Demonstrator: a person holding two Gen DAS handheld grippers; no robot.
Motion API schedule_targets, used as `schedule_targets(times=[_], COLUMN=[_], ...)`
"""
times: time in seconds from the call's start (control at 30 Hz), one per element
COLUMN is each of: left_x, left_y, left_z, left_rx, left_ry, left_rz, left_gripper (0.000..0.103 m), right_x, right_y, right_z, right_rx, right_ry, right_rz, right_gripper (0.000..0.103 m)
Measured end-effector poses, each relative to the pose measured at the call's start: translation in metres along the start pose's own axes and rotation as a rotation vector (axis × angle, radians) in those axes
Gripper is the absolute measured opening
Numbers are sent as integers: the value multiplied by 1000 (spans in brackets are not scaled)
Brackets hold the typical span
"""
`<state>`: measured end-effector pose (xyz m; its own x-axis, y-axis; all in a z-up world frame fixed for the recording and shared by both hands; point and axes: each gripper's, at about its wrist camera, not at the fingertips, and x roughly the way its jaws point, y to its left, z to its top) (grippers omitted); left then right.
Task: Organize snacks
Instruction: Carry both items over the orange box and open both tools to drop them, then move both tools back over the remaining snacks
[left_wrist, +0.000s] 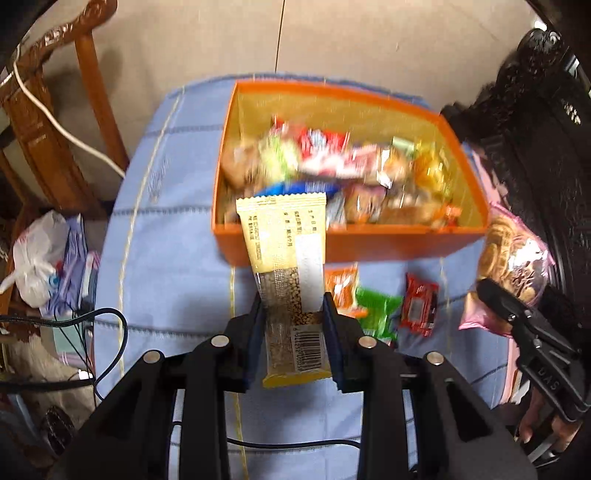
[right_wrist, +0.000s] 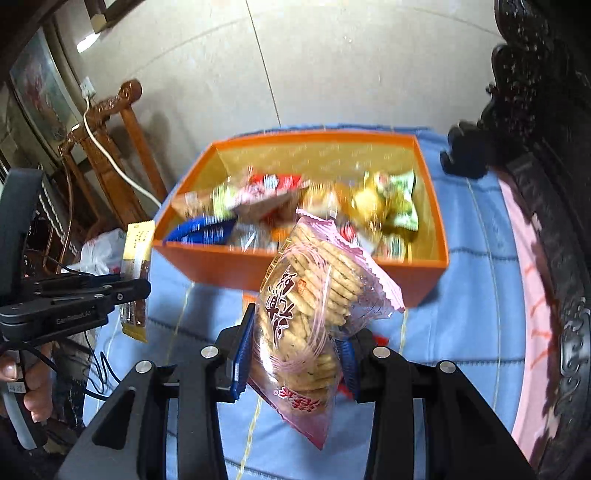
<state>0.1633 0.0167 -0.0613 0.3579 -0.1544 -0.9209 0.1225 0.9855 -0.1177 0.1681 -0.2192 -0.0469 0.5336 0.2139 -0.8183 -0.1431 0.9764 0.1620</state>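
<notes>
Orange cardboard box (left_wrist: 369, 242) is the landmark for everything here: it stands on a table under a blue quilted cloth (left_wrist: 173, 236) and is already well filled with mixed snack packets (left_wrist: 332, 173), blurred in both views, so I cannot name each one.

On the near side of the box, raised above the cloth, the left gripper (left_wrist: 293, 325) is clenched on a yellow cereal bar wrapper (left_wrist: 288, 266). Its pads press the lower part, close to the barcode, so the long upper end points freely toward the box and already overlaps its near wall. I judge this grip leaves the free end to go in first.

Also on the near side of the box, toward its right end, the right gripper (right_wrist: 295, 350) is grasping a pink bag of round biscuits (right_wrist: 314, 295). The jaws squeeze the bag across its middle (soft film, so it bulges above and below), and the crimped top leans toward the box rim.

Both packets, it seems, are about to be dropped in the box together, one from each hand.

Just before the near wall of the box, three small packets lie flat on the cloth: an orange one (left_wrist: 341, 286), a green one (left_wrist: 376, 310) and a red one (left_wrist: 419, 304). These are probably the next to collect.
</notes>
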Motion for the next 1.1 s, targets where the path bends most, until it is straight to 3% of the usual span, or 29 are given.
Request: schedule_targets(times=[0.3,0.57,0.6,0.63,0.7,0.77,0.83,1.1], left_x=[-5,29,36,41,43,40,42,38], left_y=[-12,-27,-29,-31,-29,-24,-18,-13], left_z=[60,118,123,128,132,130,127,97], left_rx=[11,-2,-1,-8,-47,-82,-96,-83], left_ry=[-73,-98,-97,-96,-132,-161,-136,-91], left_rz=[-13,-47,-53,-37,5,9,-18,2], left_gripper=[29,30,45,74,99,98,98,98], right_x=[9,54,61,66,70,63,56,35], right_y=[-6,-14,-16,-17,-22,-27,-30,-29], right_z=[47,92,96,97,97,90,81,41], right_rx=[-15,7,16,25,53,85,101,110], right_ry=[-68,-65,-63,-53,-50,-93,-103,-69], right_rz=[-29,-64,-70,-79,-103,-89,-58,-38], right_gripper=[40,41,44,44,58,66,66,66])
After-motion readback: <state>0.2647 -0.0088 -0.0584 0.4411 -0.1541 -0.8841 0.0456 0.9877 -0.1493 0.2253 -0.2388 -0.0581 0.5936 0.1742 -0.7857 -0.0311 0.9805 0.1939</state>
